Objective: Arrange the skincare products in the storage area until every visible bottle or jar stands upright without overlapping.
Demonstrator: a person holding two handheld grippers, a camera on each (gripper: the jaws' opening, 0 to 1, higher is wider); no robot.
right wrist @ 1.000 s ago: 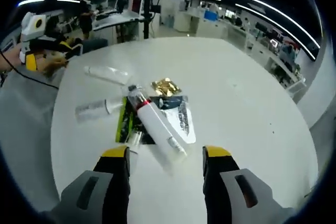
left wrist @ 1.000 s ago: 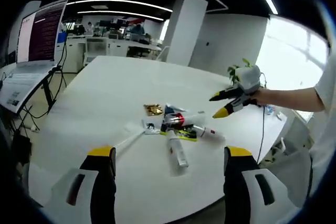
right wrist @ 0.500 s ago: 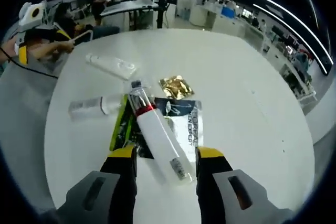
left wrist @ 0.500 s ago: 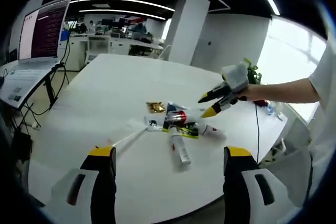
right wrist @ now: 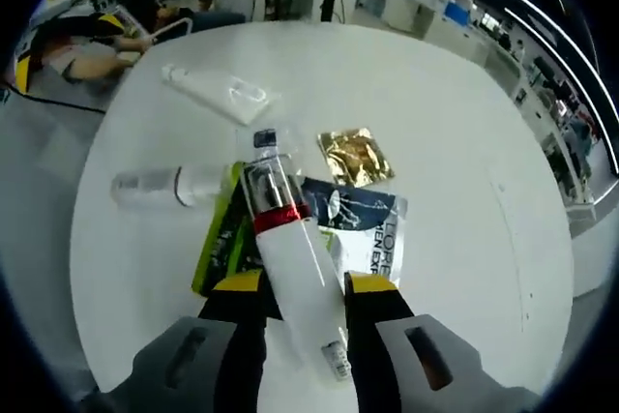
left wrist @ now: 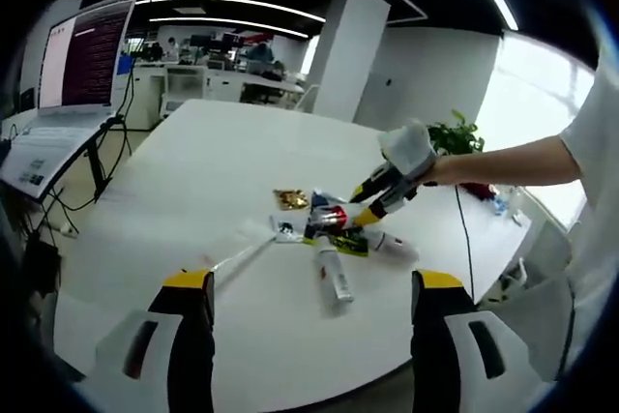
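My right tongs (right wrist: 301, 289) straddle white bottle (right wrist: 295, 273) lying on bench (right wrist: 455, 123), jaws at its sides, contact unclear; gold sachet (right wrist: 355, 154) nearby. Left tongs (left wrist: 307, 287) spread apart, holding nothing.

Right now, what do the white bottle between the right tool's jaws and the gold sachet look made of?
White bottle: likely opaque matte plastic, with a clear cap and a shiny red band. Gold sachet: probably metallic foil, crinkled and glinting. The right tool brackets the bottle.
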